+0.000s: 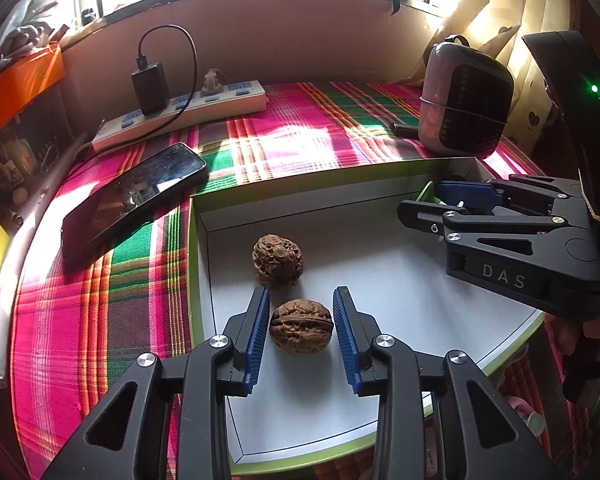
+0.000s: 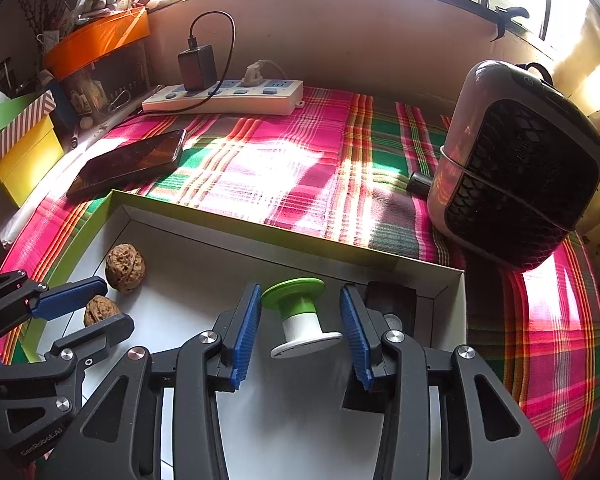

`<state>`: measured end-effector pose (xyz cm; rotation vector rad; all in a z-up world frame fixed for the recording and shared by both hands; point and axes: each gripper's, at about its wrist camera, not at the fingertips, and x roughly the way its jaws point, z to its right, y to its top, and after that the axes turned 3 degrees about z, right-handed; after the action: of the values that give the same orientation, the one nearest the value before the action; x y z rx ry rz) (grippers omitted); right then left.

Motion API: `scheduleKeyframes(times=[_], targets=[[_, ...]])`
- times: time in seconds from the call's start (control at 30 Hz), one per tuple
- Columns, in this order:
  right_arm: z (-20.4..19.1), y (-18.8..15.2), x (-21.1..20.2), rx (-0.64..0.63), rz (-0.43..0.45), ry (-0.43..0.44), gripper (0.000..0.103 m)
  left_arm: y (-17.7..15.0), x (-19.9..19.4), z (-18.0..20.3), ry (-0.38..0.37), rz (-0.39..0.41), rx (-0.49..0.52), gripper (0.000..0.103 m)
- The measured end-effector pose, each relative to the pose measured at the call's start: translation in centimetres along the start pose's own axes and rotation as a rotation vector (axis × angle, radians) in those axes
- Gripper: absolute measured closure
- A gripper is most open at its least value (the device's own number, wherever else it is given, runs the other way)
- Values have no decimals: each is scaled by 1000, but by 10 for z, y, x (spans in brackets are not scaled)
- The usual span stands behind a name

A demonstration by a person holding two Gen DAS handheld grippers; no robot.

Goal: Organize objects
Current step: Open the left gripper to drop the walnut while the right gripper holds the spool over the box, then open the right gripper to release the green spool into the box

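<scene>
A shallow white box with a green rim lies on a plaid cloth. In it, one brown walnut rests on the floor between the blue pads of my left gripper, which stand close beside it without pressing. A second walnut sits just beyond. My right gripper brackets a tilted green-and-white spool at the box's right side, and its pads look loose on it.
A black phone lies left of the box. A white power strip with a charger runs along the back wall. A rounded pink-and-black appliance stands at the right. A small black item sits in the box's corner.
</scene>
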<state>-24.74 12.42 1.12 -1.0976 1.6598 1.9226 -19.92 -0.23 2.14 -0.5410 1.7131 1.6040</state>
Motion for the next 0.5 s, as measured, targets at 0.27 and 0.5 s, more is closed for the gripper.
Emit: scheduleKeyframes(times=[0.27,0.5], targets=[[2,0,0,9,5,-2,56,0,0,1,-3,0,0,69],[4,-2,-1,23,7,3,48,-1,-1,1,-16,2,-5,66]])
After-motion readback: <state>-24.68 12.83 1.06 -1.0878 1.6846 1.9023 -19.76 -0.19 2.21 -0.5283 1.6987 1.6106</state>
